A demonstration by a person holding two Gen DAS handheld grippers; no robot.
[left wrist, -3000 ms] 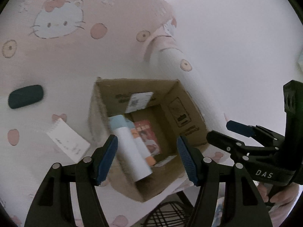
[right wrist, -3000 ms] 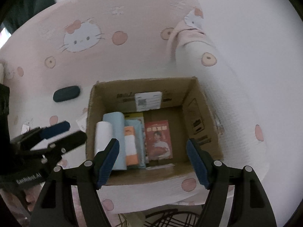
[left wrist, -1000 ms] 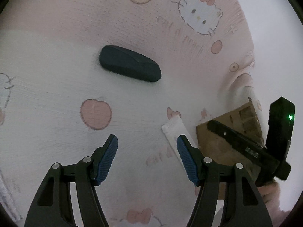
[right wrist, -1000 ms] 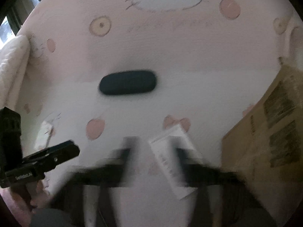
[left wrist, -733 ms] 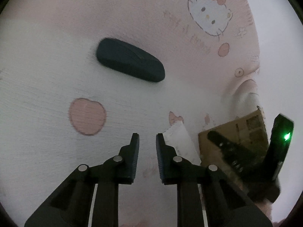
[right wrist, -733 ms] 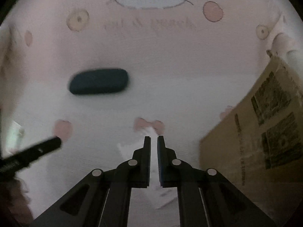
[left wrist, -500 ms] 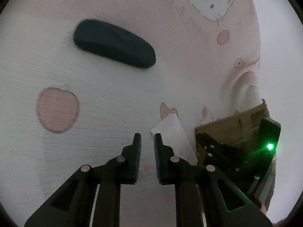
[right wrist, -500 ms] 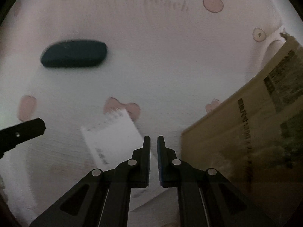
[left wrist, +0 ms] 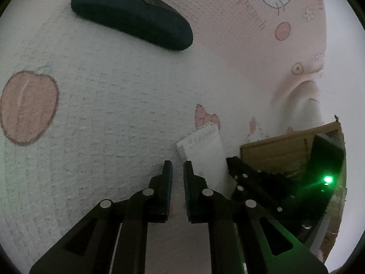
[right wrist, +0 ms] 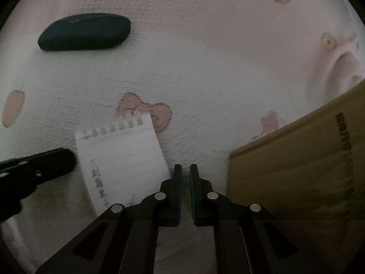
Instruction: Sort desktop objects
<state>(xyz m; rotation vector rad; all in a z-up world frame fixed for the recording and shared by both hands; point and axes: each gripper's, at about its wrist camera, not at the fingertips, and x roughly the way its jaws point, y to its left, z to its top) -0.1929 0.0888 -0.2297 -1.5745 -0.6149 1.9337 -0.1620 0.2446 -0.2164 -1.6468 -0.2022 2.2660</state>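
Note:
A small white spiral notepad (right wrist: pixel 123 157) with handwriting lies flat on the patterned cloth; it also shows in the left wrist view (left wrist: pixel 203 153). My left gripper (left wrist: pixel 177 167) is shut and empty, its tips low at the notepad's left edge. My right gripper (right wrist: pixel 186 170) is shut and empty, its tips low at the notepad's right edge, beside the cardboard box (right wrist: pixel 296 166). A dark green glasses case (left wrist: pixel 132 13) lies farther back on the cloth, also in the right wrist view (right wrist: pixel 84 34).
The cardboard box (left wrist: pixel 285 150) stands close on the right, its wall next to my right gripper. The cloth (left wrist: pixel 109 105) is white and pink with cartoon prints and covers the whole surface. The cloth drapes off at the far right.
Both grippers went from open above the box to shut. Both have moved left and dropped low over the cloth, closing in on the notepad from either side.

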